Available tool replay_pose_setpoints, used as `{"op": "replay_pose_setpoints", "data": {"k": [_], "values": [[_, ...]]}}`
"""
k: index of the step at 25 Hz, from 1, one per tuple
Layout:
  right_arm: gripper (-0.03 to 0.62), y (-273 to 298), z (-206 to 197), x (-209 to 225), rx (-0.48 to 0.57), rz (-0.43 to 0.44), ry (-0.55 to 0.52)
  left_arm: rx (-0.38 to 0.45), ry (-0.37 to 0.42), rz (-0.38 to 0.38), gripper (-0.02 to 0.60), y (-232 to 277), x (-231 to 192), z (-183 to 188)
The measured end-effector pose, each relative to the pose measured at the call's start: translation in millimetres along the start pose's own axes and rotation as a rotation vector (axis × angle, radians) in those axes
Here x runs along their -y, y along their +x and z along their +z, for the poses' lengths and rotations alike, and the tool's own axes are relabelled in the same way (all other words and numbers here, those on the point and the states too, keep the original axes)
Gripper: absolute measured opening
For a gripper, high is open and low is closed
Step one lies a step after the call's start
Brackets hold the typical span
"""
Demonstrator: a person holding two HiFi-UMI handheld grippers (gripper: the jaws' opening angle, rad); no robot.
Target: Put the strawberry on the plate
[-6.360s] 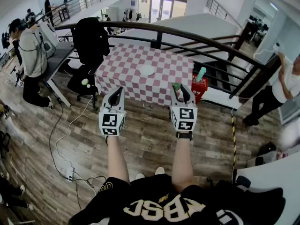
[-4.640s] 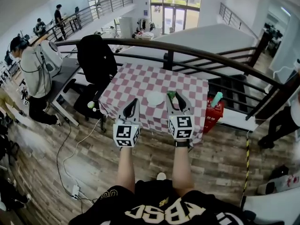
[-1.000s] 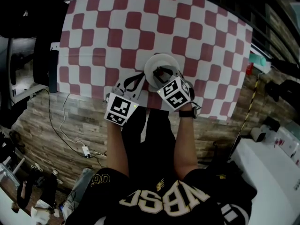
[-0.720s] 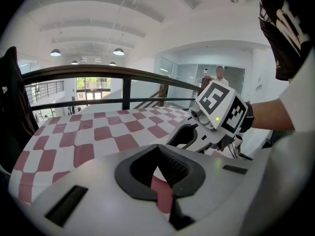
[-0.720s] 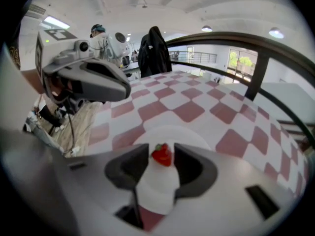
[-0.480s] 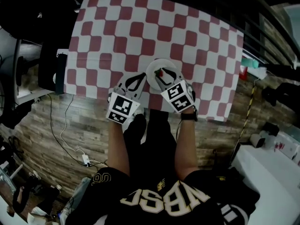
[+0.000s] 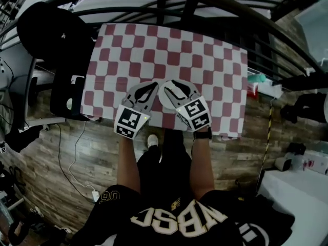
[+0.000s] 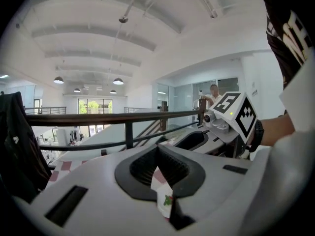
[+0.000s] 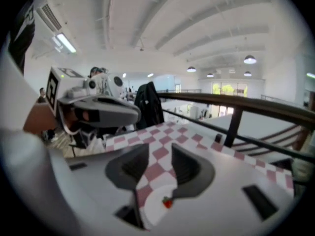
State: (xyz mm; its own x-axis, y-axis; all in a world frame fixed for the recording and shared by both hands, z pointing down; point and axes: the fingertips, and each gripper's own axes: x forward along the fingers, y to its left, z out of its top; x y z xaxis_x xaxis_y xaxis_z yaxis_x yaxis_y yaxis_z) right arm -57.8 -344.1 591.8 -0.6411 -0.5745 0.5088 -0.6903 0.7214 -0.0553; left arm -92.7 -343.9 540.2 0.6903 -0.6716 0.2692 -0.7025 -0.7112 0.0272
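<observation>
The strawberry point(image 9: 168, 203) lies on the plate point(image 9: 149, 211). The right gripper point(image 9: 158, 154) has its fingers spread and empty; the left gripper point(image 8: 157, 149) has its fingers pressed together. Best to lift the right gripper straight up, clear of the strawberry.

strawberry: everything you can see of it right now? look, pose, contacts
The strawberry is small and red with a green leafy top. It lies on the white plate, which sits on the checkered tablecloth. It shows through the gap of the open right tongs, not gripped; it sits close to one jaw's base, and contact there cannot be told. In the head view the right tongs hide it. It is too small and blurred to tell its exact pose or surface.
</observation>
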Motion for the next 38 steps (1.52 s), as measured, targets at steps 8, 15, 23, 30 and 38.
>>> {"op": "replay_pose_setpoints", "data": {"k": [8, 15, 23, 30, 38], "values": [[0.149, -56.1, 128.3, 5.9, 0.276, -0.164, -0.103, 0.171, 0.039, 0.092, 0.014, -29.9, -23.1, 106.7], [0.084, -99.6, 179.4, 34.2, 0.397, -0.379, 0.03, 0.294, -0.015, 0.239, 0.014, -56.6, -40.6, 166.6], [0.04, -129.6, 190.6, 76.8, 0.443, -0.525, 0.121, 0.331, -0.059, 0.362, 0.014, -61.6, -73.8, 180.8], [0.018, -141.2, 195.1, 115.6, 0.441, -0.581, 0.132, 0.343, -0.054, 0.405, 0.014, -45.8, -95.3, 191.1], [0.018, -142.6, 217.6, 138.9, 0.464, -0.603, 0.085, 0.356, -0.042, 0.38, 0.014, -20.2, -105.6, 205.9]]}}
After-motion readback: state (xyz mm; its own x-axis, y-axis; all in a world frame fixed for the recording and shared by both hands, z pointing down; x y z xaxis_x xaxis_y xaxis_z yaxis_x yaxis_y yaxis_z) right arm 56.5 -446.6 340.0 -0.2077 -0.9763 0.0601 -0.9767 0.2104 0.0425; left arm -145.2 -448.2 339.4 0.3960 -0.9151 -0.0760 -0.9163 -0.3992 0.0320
